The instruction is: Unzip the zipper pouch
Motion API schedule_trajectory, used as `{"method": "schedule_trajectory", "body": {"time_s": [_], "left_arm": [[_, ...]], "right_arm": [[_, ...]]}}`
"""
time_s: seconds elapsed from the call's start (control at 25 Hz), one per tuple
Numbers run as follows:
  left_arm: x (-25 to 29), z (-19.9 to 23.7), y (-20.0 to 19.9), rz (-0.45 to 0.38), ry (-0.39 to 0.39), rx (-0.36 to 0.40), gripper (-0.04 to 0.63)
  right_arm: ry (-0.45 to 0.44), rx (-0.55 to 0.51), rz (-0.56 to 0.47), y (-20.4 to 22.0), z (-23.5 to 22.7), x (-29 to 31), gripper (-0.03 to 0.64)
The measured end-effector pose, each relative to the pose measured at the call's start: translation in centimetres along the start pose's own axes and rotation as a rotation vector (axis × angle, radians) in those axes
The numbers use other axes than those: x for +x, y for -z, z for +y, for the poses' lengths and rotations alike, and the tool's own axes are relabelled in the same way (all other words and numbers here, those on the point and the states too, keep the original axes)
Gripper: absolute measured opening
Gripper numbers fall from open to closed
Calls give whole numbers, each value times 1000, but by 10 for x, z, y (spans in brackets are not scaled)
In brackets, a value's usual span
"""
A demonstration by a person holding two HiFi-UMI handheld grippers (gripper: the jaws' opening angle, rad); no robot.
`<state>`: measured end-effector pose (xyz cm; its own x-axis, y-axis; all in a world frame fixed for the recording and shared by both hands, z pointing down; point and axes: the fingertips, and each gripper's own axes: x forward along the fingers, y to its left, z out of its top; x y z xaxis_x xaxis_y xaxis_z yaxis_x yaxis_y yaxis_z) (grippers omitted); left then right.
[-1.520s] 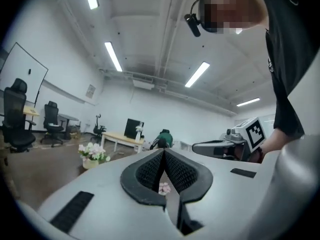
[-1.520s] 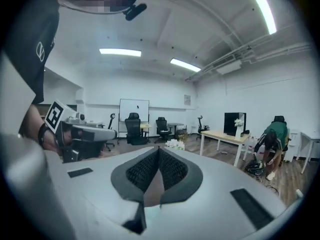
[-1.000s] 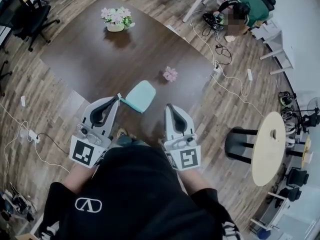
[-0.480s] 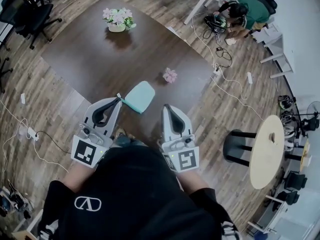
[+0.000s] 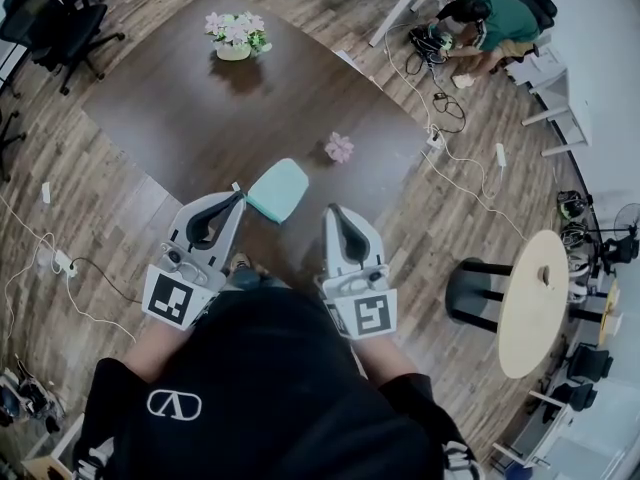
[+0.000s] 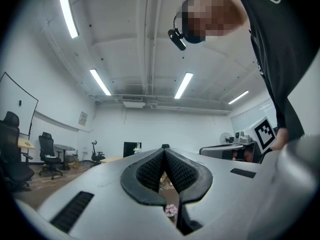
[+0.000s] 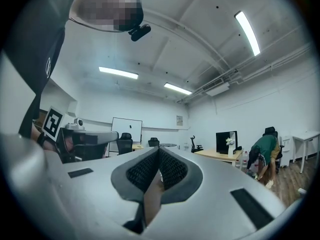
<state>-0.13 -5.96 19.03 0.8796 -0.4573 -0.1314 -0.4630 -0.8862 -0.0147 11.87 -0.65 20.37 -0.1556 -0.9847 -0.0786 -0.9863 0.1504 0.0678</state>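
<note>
The teal zipper pouch (image 5: 277,189) sits over the near part of the dark table (image 5: 190,118), just beyond both grippers. My left gripper (image 5: 240,196) is shut, its tips at the pouch's near-left corner, where a small white tab sticks out; it seems to pinch that corner. In the left gripper view the left gripper (image 6: 163,147) shows closed pads with a small dark bit at the tip, and the pouch itself is hidden below the jaws. My right gripper (image 5: 331,210) is to the right of the pouch and apart from it. Seen from its own camera, the right gripper (image 7: 159,149) is shut on nothing.
A small pink flower (image 5: 339,148) lies on the table beyond the pouch, and a flower pot (image 5: 236,36) stands at the far side. A person (image 5: 490,23) crouches at the far right among cables. A round table (image 5: 535,298) and a black stool (image 5: 475,288) stand to the right.
</note>
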Motion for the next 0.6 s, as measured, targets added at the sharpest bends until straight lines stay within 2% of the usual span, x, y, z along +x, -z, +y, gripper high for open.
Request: {"method": "schedule_trajectory", "body": {"time_s": [0.6], "left_arm": [[5, -2, 1, 6, 7, -9, 2]], "right_arm": [[-5, -2, -1, -3, -1, -3, -2]]}}
